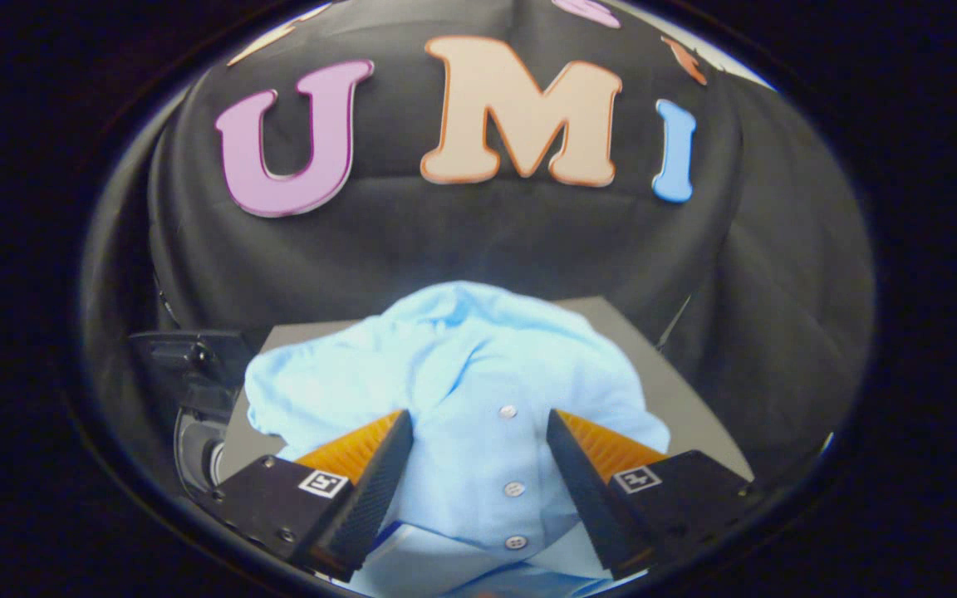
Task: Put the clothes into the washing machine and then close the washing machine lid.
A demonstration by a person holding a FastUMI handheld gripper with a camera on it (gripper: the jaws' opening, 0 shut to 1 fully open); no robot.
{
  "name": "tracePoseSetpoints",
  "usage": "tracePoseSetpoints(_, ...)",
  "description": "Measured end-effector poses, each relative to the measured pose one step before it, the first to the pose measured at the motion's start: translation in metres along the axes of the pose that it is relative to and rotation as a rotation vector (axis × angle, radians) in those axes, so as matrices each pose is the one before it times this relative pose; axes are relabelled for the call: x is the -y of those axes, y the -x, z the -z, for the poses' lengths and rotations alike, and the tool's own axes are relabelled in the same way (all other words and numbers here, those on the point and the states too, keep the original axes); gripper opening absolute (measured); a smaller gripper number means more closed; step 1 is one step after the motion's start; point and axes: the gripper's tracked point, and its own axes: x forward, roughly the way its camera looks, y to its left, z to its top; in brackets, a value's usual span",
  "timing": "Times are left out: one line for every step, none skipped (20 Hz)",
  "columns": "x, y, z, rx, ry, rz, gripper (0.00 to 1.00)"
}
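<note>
Grey flat tabletop point(678, 390), lying beneath and beyond the gripper, carries the garment. Light-blue crumpled cotton shirt with a row of small white buttons point(462, 382) is heaped on it, spreading from between the fingers to well ahead of them. Dark rounded washing machine with a circular opening point(196, 415) sits just left of the left finger, partly hidden; whether its lid is up cannot be told. Judged progress: early, since the shirt is not yet in the machine and loading and lid-closing both remain. Hand-held gripper point(478, 465) is pitched downward over the shirt's button placket, fingers spread wide apart, straddling the cloth without pinching it.
</note>
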Motion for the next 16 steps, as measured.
tracePoseSetpoints(0.00022,-0.00353,-0.00307,0.00963,-0.01084,-0.01374,1.00)
tracePoseSetpoints(-0.00093,0.00289,0.00815,-0.03931,-0.00333,-0.00993,0.98)
tracePoseSetpoints(-0.00237,0.00136,-0.00445,0.02369,-0.00019,-0.01168,0.90)
tracePoseSetpoints(-0.00062,-0.00274,-0.00019,-0.00511,0.00463,-0.00967,0.81)
tracePoseSetpoints(0.00149,0.00220,0.00266,-0.01408,0.00604,0.01438,0.73)
tracePoseSetpoints(-0.00241,-0.00319,-0.00418,0.01841,0.00228,0.00289,0.65)
tracePoseSetpoints(-0.00136,0.00136,0.00503,-0.01473,0.01521,0.00628,0.56)
tracePoseSetpoints(0.00267,-0.00090,-0.00224,0.00777,0.00771,0.02250,0.48)
tracePoseSetpoints(0.00159,-0.00077,0.00206,-0.01335,-0.00385,0.02689,0.40)
tracePoseSetpoints(-0.00133,0.00259,-0.00056,0.00477,0.00943,0.01359,0.32)
tracePoseSetpoints(-0.00219,0.00150,0.00013,0.00720,0.03487,-0.00626,0.23)
tracePoseSetpoints(-0.00322,-0.00020,-0.00274,0.01838,0.03407,-0.01017,0.16)
tracePoseSetpoints(0.00464,-0.00215,0.00283,-0.00634,0.03171,0.01140,0.15)
tracePoseSetpoints(0.00148,0.00086,-0.00638,0.01983,-0.01514,0.01910,0.14)
tracePoseSetpoints(-0.00319,0.00003,0.00144,0.01294,-0.00836,0.00963,0.11)
tracePoseSetpoints(0.00091,0.00327,-0.00124,0.01590,-0.00597,0.00159,0.09)
